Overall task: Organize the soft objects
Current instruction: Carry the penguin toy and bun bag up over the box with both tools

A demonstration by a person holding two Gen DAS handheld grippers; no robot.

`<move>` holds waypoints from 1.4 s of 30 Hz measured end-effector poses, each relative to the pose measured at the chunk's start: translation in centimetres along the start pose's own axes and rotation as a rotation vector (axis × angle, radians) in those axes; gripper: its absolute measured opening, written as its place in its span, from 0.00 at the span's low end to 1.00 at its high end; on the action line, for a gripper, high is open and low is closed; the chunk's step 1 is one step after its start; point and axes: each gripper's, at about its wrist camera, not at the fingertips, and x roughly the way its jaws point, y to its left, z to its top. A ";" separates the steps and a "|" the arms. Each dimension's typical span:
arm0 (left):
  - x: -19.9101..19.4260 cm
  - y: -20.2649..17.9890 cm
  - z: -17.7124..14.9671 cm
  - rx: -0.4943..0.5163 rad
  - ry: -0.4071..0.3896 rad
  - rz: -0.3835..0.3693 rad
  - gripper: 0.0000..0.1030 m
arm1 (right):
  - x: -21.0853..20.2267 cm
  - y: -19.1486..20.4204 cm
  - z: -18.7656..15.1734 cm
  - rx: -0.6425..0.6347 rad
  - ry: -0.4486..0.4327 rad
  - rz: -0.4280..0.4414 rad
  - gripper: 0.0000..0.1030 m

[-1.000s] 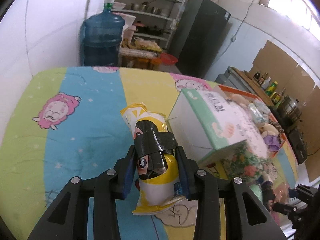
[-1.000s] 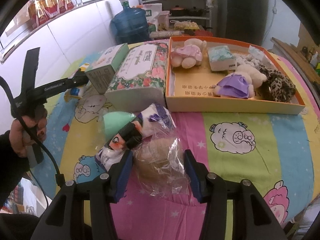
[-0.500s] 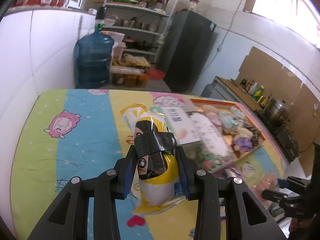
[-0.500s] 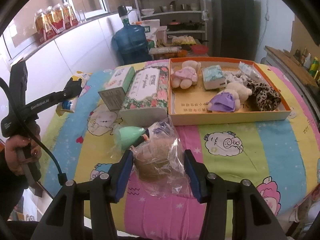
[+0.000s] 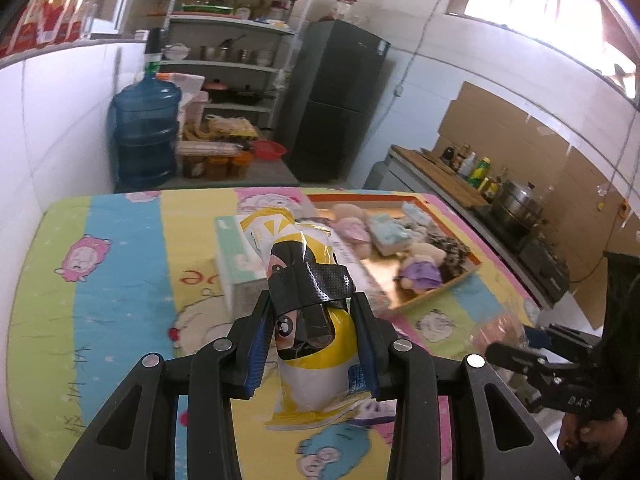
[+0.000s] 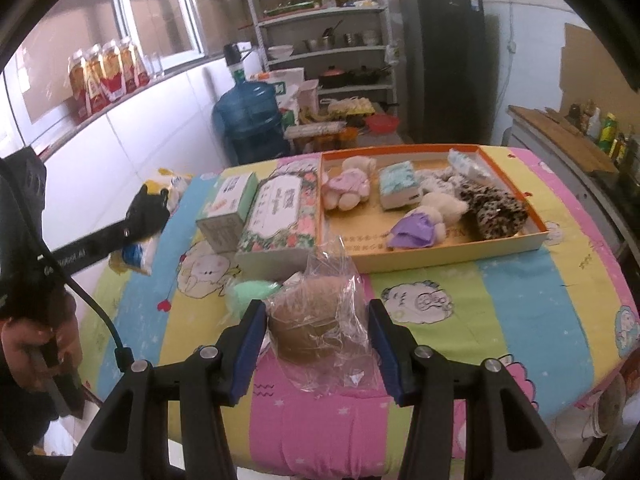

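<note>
While clamped, yellow packet (image 5: 316, 356), bagged bun (image 6: 316, 320)

Both wrist views look down over the table (image 5: 100, 280).

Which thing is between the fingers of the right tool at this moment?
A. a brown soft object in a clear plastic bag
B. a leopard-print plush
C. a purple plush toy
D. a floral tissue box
A. In the right wrist view the right tool is closed on the brown soft object in a clear plastic bag, while the other three things stay farther back on the table.
</note>
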 end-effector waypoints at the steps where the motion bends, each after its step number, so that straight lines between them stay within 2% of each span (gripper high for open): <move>1: 0.0 -0.6 0.1 0.003 0.001 -0.007 0.38 | -0.3 -0.4 0.1 0.007 -0.010 -0.007 0.50; 17: 2.0 -7.4 1.6 0.066 0.029 -0.070 0.38 | -3.2 -5.8 1.5 0.098 -0.091 -0.074 0.50; 42: 7.3 -12.4 4.2 0.090 0.054 -0.049 0.38 | -1.7 -11.4 5.6 0.107 -0.115 -0.043 0.50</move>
